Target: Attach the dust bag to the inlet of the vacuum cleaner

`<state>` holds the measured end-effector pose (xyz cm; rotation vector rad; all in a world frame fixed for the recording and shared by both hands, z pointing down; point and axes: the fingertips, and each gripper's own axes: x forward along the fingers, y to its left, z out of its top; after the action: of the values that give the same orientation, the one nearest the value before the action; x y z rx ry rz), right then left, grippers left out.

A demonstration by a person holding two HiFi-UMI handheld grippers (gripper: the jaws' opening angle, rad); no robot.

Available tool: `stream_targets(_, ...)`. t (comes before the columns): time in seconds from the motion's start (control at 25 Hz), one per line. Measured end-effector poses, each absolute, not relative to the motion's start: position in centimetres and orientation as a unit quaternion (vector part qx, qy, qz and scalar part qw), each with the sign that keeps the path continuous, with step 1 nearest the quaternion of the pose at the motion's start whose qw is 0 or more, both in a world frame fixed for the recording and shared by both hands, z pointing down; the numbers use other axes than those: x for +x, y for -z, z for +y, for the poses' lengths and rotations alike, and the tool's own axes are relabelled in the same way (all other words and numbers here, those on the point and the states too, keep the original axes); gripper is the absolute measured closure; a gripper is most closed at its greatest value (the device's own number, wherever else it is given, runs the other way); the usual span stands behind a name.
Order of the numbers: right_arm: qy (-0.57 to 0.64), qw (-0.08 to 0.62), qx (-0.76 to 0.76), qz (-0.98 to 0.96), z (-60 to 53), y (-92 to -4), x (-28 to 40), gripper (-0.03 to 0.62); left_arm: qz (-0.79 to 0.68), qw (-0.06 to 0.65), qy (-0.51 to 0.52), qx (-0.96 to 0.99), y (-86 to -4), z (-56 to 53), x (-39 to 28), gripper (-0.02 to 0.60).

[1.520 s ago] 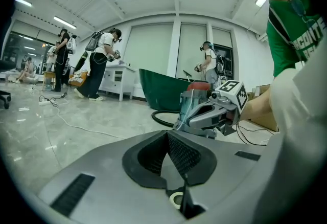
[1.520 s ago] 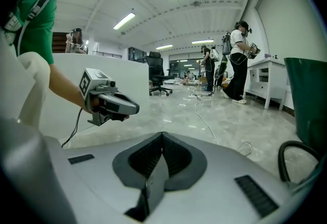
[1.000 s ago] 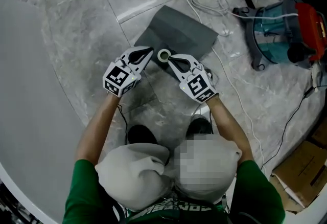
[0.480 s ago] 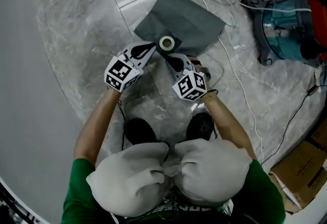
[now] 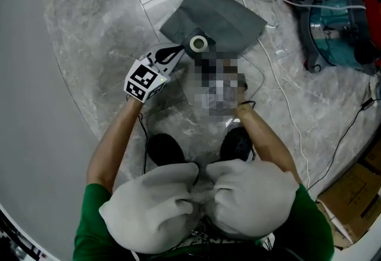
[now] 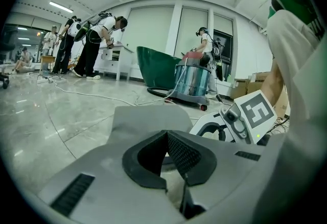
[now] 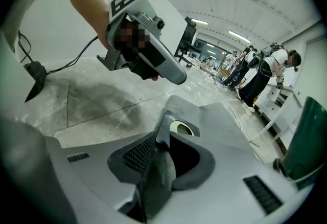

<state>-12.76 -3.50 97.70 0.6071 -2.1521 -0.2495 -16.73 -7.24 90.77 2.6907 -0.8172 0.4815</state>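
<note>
Beyond the dust bag (image 5: 229, 15), well apart from it, stands the vacuum cleaner (image 5: 333, 30). Your left gripper (image 5: 178, 51) is clamped on the bag's near edge, just beside its white collar (image 5: 198, 43). Your right gripper (image 7: 161, 138) pinches a fold of grey bag fabric on the collar's other side.

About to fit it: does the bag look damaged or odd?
No damage shows. The dust bag lies on the floor, apart from the vacuum; only some fabric is bunched in the shut right gripper.
</note>
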Motion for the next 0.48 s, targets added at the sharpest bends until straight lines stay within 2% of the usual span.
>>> stream_targets(0.48,0.085,0.383,0.321,-0.862,-6.5,-92.6,-10.7,0.510,-0.264,0.135,-0.191,0.936,-91.4,-7.5,-13.8,0.577)
